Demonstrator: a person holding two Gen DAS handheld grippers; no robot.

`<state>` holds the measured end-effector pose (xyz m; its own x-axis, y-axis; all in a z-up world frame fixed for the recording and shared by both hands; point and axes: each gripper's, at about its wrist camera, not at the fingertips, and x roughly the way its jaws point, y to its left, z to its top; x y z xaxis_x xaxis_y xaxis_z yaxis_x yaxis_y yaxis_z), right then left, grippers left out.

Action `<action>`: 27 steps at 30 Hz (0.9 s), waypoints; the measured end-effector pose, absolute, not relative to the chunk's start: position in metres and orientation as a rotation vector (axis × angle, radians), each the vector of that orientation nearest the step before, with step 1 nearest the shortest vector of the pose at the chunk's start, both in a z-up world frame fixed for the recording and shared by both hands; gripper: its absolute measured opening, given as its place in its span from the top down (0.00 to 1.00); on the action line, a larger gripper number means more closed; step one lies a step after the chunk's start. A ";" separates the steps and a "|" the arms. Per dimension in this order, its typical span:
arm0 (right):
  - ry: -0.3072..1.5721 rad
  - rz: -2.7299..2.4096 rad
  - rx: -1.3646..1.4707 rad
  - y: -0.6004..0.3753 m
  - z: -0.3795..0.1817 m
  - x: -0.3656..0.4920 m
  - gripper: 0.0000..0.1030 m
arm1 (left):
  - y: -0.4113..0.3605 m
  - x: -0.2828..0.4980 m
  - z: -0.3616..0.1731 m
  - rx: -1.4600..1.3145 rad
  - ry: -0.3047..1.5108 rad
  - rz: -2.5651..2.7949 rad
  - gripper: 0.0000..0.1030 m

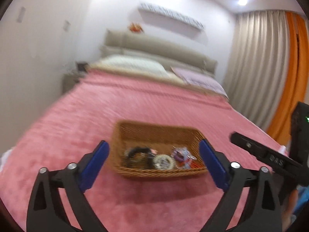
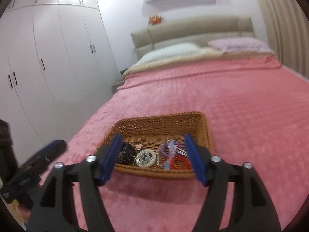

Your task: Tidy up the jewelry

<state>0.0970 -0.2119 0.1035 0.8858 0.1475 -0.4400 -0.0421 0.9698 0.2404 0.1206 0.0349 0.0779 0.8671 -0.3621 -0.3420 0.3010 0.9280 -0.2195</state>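
Observation:
A brown wicker basket [image 1: 135,133] [image 2: 200,123] sits on the pink bedspread. Along its near wall lie a black hair piece [image 1: 138,150] [image 2: 128,149], a cream coiled band [image 1: 164,161] [image 2: 146,158], a purple coiled band [image 1: 180,153] [image 2: 165,150] and orange loops [image 2: 179,163]. My left gripper [image 1: 153,161] stands open just short of the basket, with nothing between its blue pads. My right gripper [image 2: 152,154] is open too, in front of the basket's near rim, holding nothing. Each gripper shows at the edge of the other's view.
The pink bedspread [image 1: 135,100] [image 2: 241,106] stretches away to two pillows [image 2: 173,52] and a beige headboard [image 2: 193,27]. White wardrobe doors [image 2: 48,58] line the left side of the bed. Grey and orange curtains [image 1: 270,67] hang on the right.

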 end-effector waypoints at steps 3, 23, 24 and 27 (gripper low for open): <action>0.415 0.066 0.156 -0.201 0.095 0.070 0.23 | 0.041 0.089 0.075 -0.140 0.295 -0.263 0.07; 0.457 -0.055 0.068 -0.192 0.017 0.043 0.17 | -0.013 0.061 0.003 0.129 0.374 -0.092 0.07; 0.459 -0.057 0.072 -0.192 0.015 0.042 0.17 | -0.012 0.065 0.002 0.126 0.403 -0.083 0.07; 0.460 -0.062 0.073 -0.194 0.014 0.040 0.17 | -0.004 0.069 -0.001 0.099 0.419 -0.079 0.07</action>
<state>0.0398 -0.1941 0.0144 0.8944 -0.0428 -0.4453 0.0758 0.9955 0.0564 0.0687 -0.0037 -0.0007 0.9105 -0.0564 -0.4097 0.0971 0.9921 0.0791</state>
